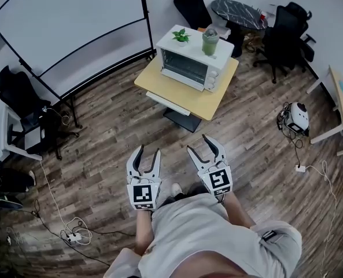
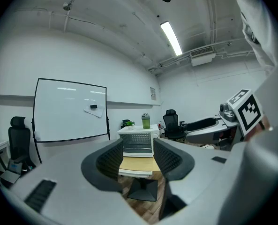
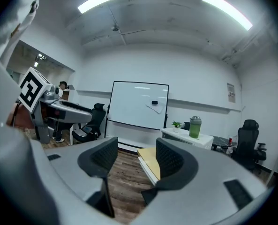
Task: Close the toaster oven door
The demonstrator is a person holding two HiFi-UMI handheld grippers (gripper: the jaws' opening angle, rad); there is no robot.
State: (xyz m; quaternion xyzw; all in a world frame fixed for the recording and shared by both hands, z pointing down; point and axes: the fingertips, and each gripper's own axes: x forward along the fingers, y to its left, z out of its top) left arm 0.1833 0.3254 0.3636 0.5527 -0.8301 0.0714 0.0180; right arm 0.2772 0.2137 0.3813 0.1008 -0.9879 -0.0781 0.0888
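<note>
Wood-floor office; toaster oven (image 1: 191, 62) sat on bench (image 1: 214, 97), well off. L hand-held gripper (image 1: 148, 152) and R hand-held gripper (image 1: 197, 142) were empty, part-open. Best approach door squarely 1st.

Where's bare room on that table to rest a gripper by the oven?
Free: the strip of light wooden table in front of the white toaster oven, and the table's left corner. Crowded: the oven's top, holding a small green plant and green lidded bottle.
</note>
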